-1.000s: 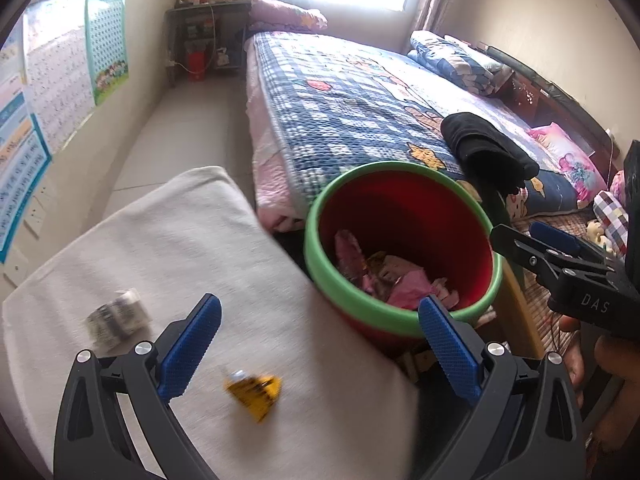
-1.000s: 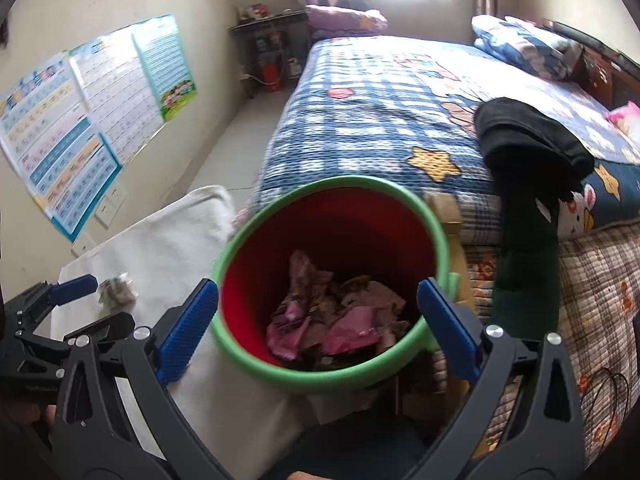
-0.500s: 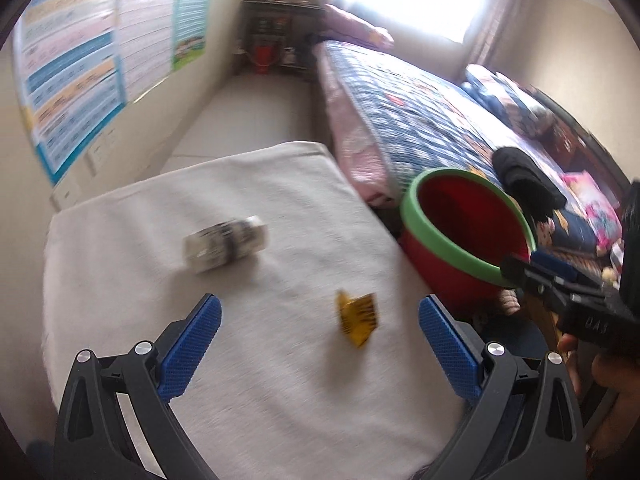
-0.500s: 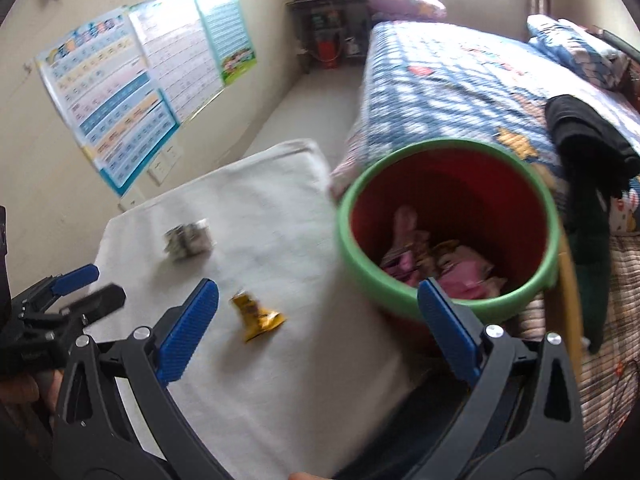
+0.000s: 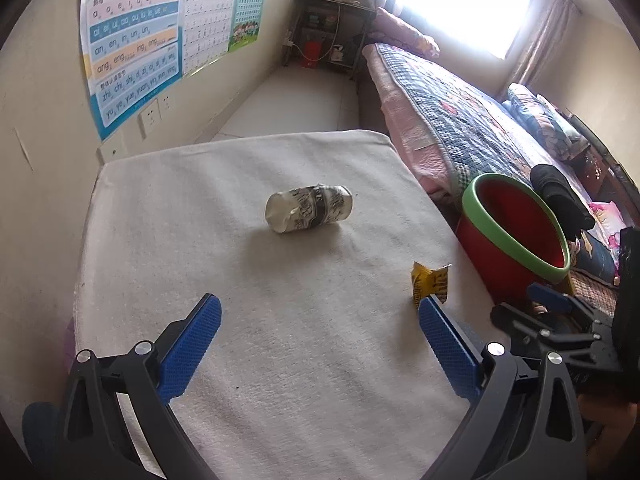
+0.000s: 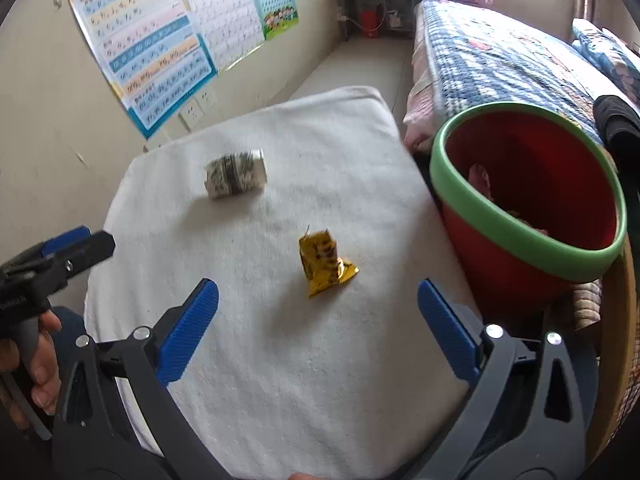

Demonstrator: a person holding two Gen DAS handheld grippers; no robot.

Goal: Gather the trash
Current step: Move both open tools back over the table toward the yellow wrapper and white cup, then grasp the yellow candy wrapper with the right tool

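A crumpled white paper cup with black print lies on its side near the middle of the white towel-covered table. A yellow snack wrapper lies nearer the table's right edge. The red bin with a green rim stands just off that edge, holding pink and beige scraps. My left gripper is open and empty, short of the cup. My right gripper hangs open and empty just before the wrapper.
A bed with a blue checked quilt runs along the right behind the bin, black clothing on it. Posters cover the left wall. A dark shelf stands at the far end of the floor aisle.
Both grippers have swung left and back from over the bin to above the table. The cup and wrapper now sit ahead of the open jaws; neither has been touched.
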